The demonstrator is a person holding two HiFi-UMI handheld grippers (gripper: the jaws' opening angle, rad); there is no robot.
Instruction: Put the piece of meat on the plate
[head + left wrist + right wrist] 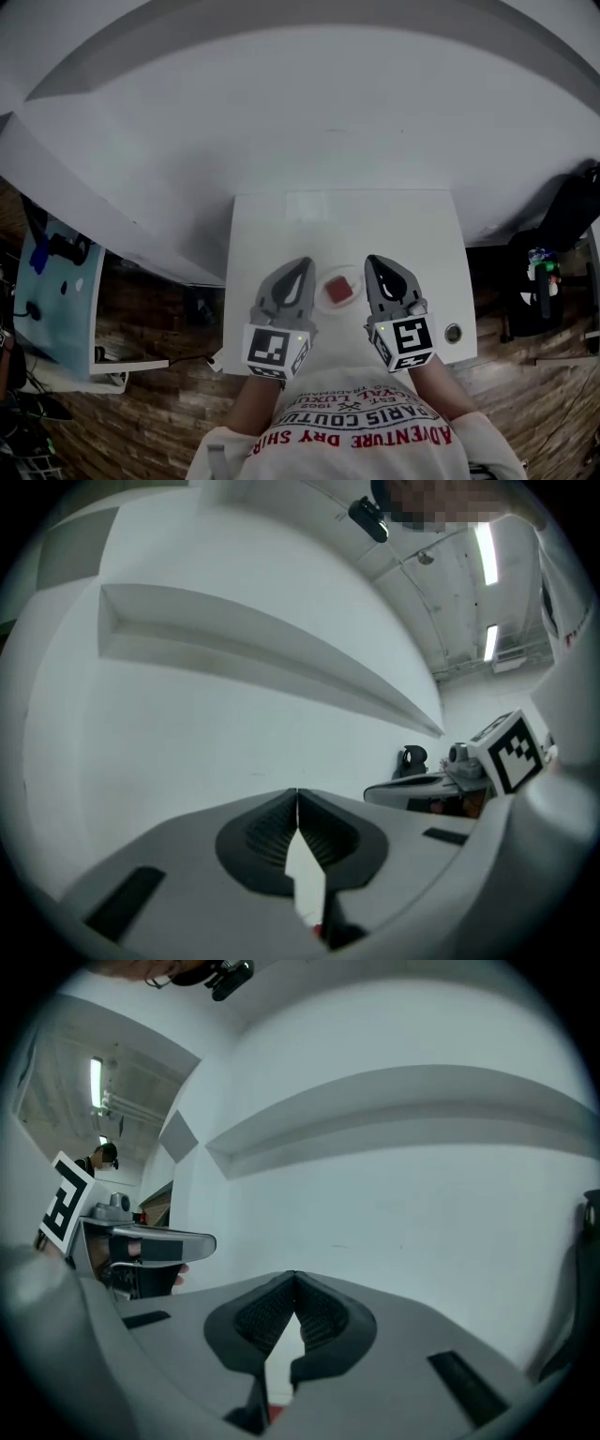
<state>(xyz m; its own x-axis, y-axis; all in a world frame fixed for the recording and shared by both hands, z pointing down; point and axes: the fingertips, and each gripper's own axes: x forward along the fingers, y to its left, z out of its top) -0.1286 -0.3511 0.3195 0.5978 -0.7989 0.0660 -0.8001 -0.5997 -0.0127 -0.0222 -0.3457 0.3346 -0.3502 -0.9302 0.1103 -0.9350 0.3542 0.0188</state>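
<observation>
one counter [281,234], one plate [322,303], one piece of meat [339,288], two grippers and one small round thing [454,333]. the piece of meat lies on the plate, about at its middle. from above it is a red block close to square, so i cannot tell a long axis; its sides sit slightly askew. the left gripper [305,263] hangs just left of the plate and the right gripper [373,261] just right of it, both pointing past the plate toward the wall. the left fingers [267,836] are closed together with nothing between them, and so are the right fingers [328,1316]. beyond the plate a wide stretch of white counter runs to the far edge. the round thing sits well right of the plate, near the counter's right edge.
</observation>
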